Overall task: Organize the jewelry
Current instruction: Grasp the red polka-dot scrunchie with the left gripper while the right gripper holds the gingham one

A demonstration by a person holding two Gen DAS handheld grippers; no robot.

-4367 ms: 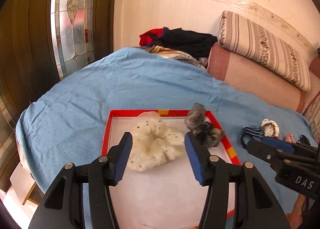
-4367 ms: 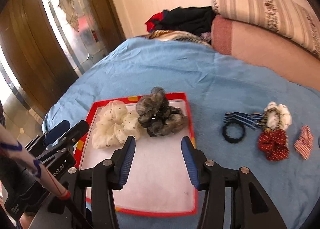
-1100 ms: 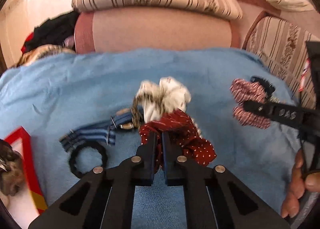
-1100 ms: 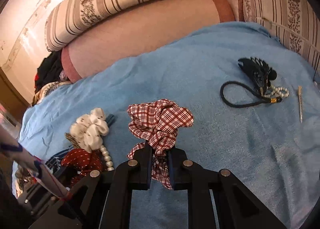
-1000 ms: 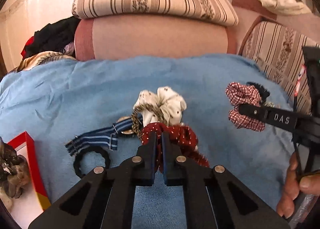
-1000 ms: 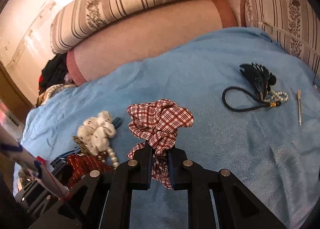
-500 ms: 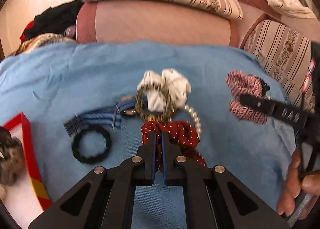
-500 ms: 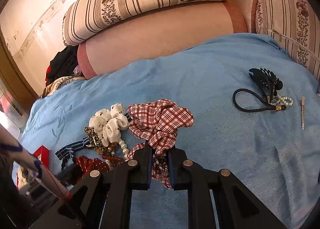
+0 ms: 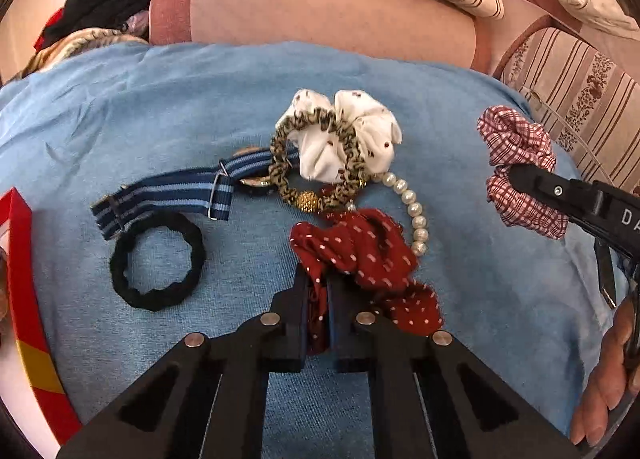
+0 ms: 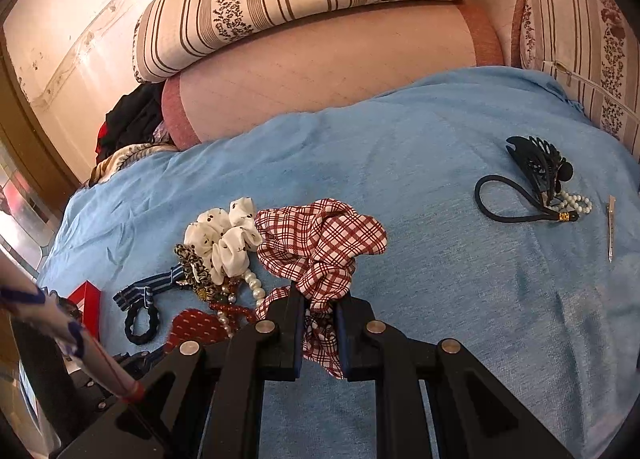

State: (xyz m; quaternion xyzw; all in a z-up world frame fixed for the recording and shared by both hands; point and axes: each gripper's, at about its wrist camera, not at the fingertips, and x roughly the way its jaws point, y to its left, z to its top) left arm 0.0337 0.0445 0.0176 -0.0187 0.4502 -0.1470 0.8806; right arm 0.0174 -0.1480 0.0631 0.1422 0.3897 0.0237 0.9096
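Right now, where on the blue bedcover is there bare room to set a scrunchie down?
Bare blue cloth lies between the red-checked scrunchie and the black claw clip. Crowded: the white dotted scrunchie, pearl string, striped strap cluster.

In the left wrist view the middle of the frame is crowded: a black hair tie (image 9: 157, 261), a striped blue strap (image 9: 172, 195), a white scrunchie (image 9: 352, 139) and a pearl string (image 9: 414, 211) lie close together on the blue bedcover (image 9: 120, 107), and a red tray edge (image 9: 24, 291) closes the lower left. Bare cover lies open across the upper left and between the cluster and the pink bolster (image 9: 320, 15). In the right wrist view a wide open strip runs through the centre right, bounded by a black claw clip (image 10: 536, 163), a dark cord loop (image 10: 508, 203) and a metal hair clip (image 10: 611, 227) at the right.
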